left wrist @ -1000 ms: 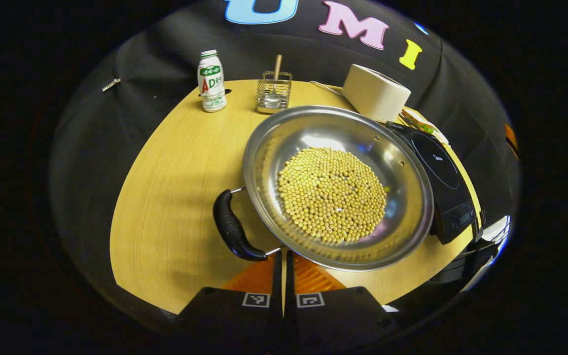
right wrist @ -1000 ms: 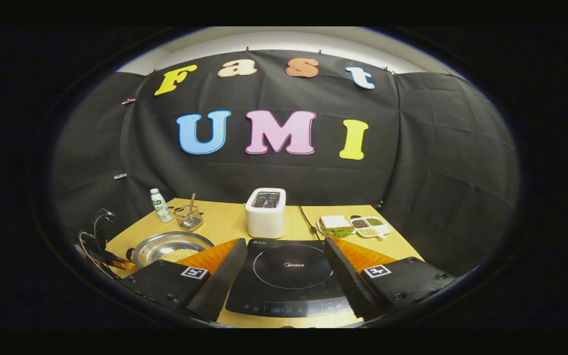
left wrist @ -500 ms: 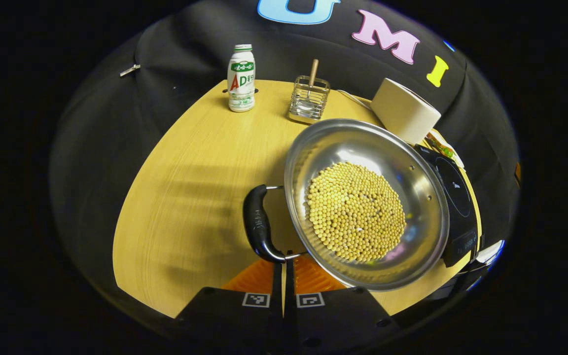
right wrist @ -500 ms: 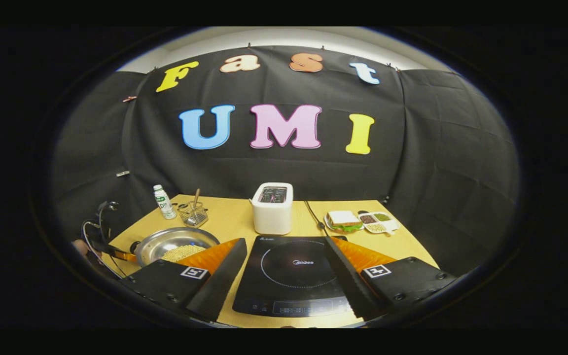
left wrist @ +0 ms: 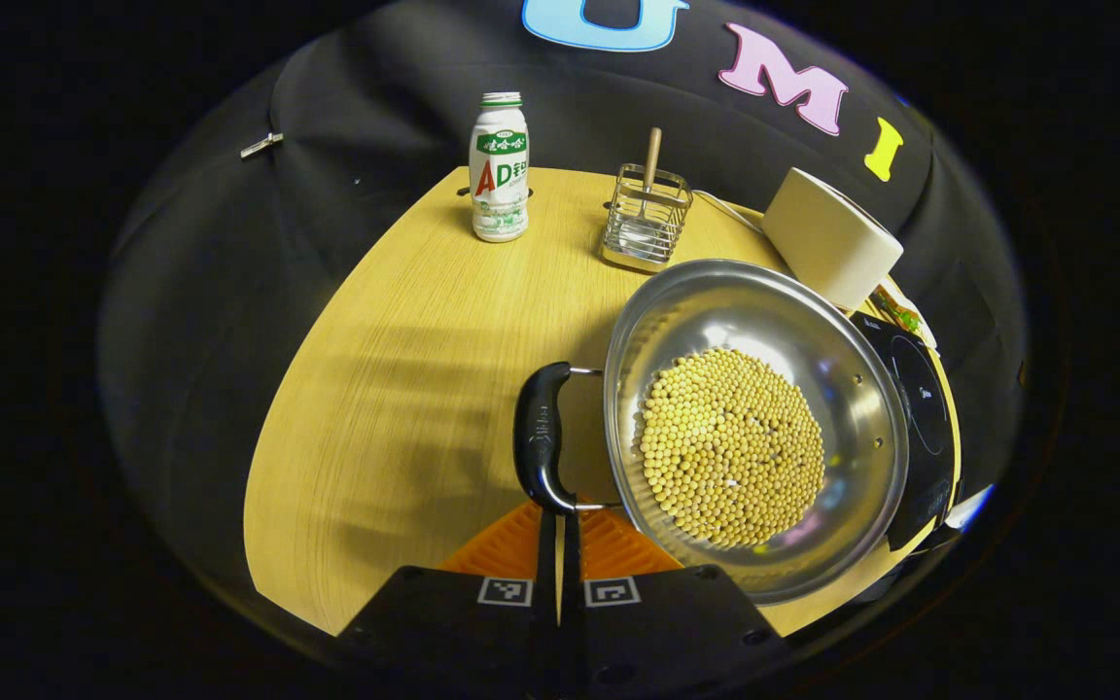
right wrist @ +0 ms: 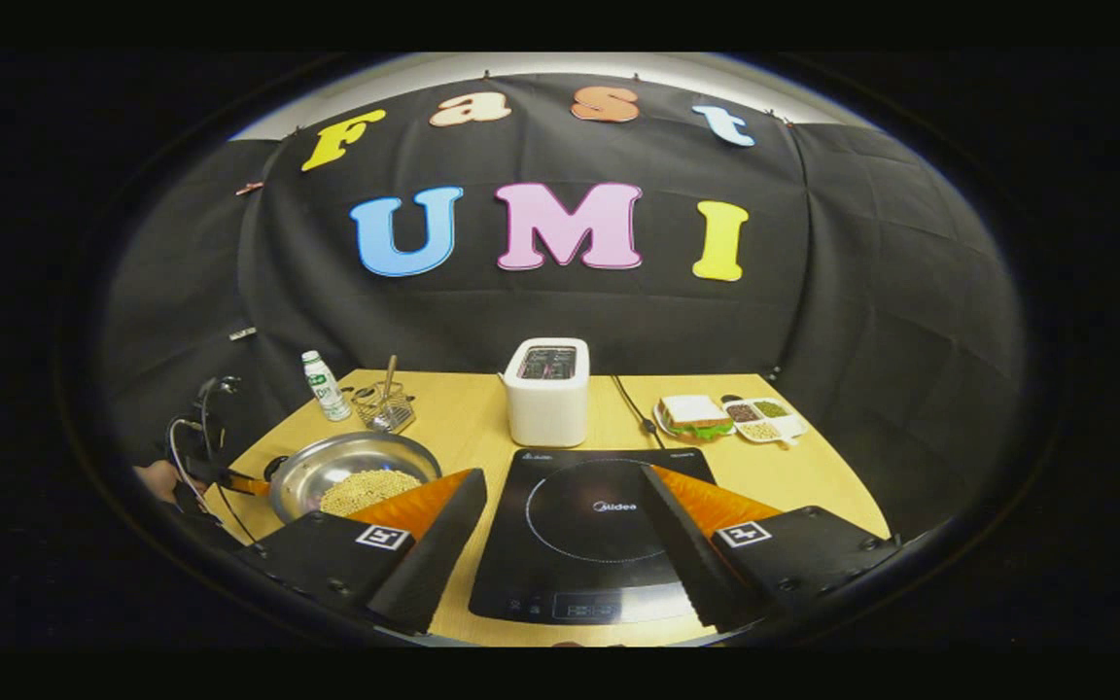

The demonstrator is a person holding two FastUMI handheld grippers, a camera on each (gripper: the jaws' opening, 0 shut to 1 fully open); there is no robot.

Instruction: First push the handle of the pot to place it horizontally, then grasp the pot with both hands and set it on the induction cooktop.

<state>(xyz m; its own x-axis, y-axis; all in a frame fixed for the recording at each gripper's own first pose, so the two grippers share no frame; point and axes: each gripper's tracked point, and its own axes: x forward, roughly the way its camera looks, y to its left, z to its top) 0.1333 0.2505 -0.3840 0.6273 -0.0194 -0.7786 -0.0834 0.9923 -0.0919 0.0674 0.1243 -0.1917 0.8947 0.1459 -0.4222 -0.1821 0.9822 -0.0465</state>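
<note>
Taking the pot [left wrist: 754,428] as my landmark, I go left to right in the left gripper view. Far to its upper left a white drink bottle [left wrist: 499,167] stands upright near the far edge of the wooden table [left wrist: 395,369]. Just behind the pot sits a wire basket [left wrist: 646,219] holding a wooden-handled utensil. The pot itself is a wide steel pan resting on the table, its bottom covered with yellow beans [left wrist: 730,447]. Its black handle [left wrist: 541,436] juts from its left side. My left gripper [left wrist: 560,530] has its fingers pressed together, their tips touching the handle's near end. Right of the pot and behind it is a white toaster [left wrist: 832,238]; the induction cooktop [left wrist: 920,418] lies beside its right rim.

In the right gripper view, my right gripper [right wrist: 565,540] hangs with fingers spread wide, holding nothing, over the cooktop. Far right of the pot lie a sandwich plate [right wrist: 694,416] and a divided tray [right wrist: 762,421] of grains.
</note>
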